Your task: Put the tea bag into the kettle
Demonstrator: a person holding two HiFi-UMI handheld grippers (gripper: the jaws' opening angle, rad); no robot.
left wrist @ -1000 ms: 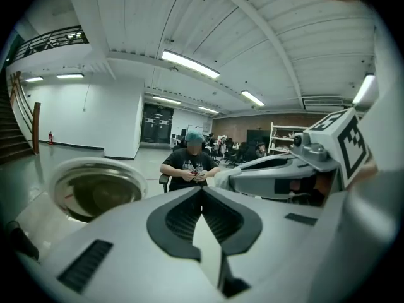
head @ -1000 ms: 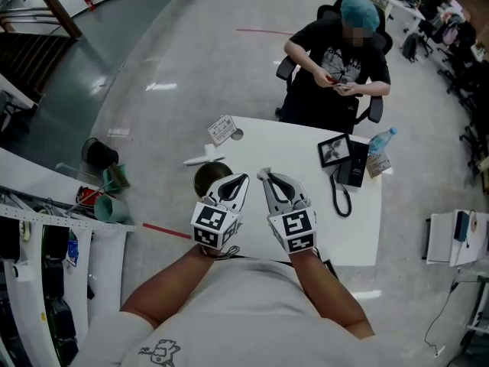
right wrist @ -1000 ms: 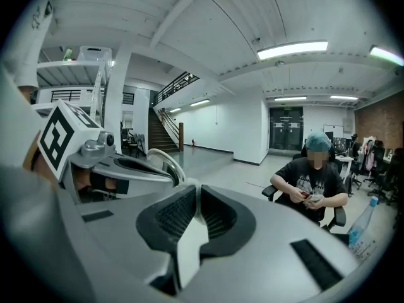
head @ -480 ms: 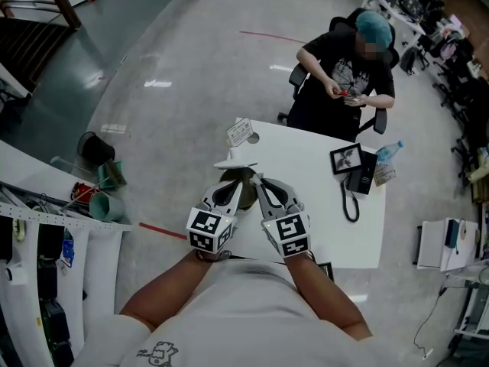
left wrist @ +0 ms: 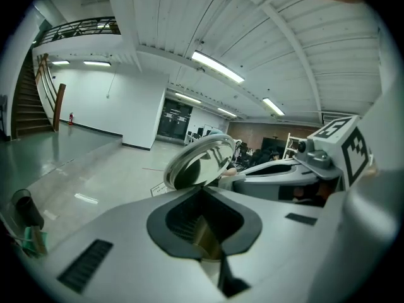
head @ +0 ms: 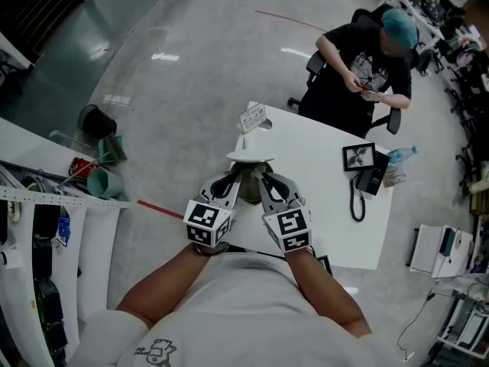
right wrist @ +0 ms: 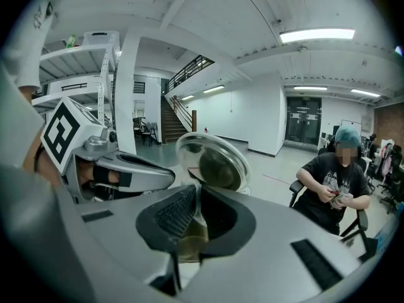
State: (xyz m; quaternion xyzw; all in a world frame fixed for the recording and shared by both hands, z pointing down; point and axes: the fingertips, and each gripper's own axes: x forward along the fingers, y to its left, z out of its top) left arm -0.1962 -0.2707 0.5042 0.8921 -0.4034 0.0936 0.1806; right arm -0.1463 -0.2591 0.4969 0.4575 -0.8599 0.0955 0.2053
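Observation:
The kettle [head: 248,192] stands at the left edge of the white table [head: 328,220], dark inside, with its round lid [head: 250,157] tipped up and open. That shiny lid [left wrist: 201,163] also rises just beyond the jaws in the left gripper view, and the lid [right wrist: 211,160] does the same in the right gripper view. My left gripper [head: 238,176] and right gripper [head: 263,176] meet tip to tip over the kettle's mouth. Each is shut on a thin tan piece, apparently the tea bag [right wrist: 189,235], seen between the left pads too [left wrist: 205,232].
A person [head: 367,60] sits in a chair at the table's far side. A desk phone [head: 367,180], a photo frame [head: 359,157], a water bottle [head: 401,157] and a small card [head: 253,117] lie on the table. Bins [head: 99,174] stand on the floor at the left.
Both grippers have come forward over the kettle, and their tips, apart a second ago, now meet above its mouth. The raised lid now shows just beyond them.

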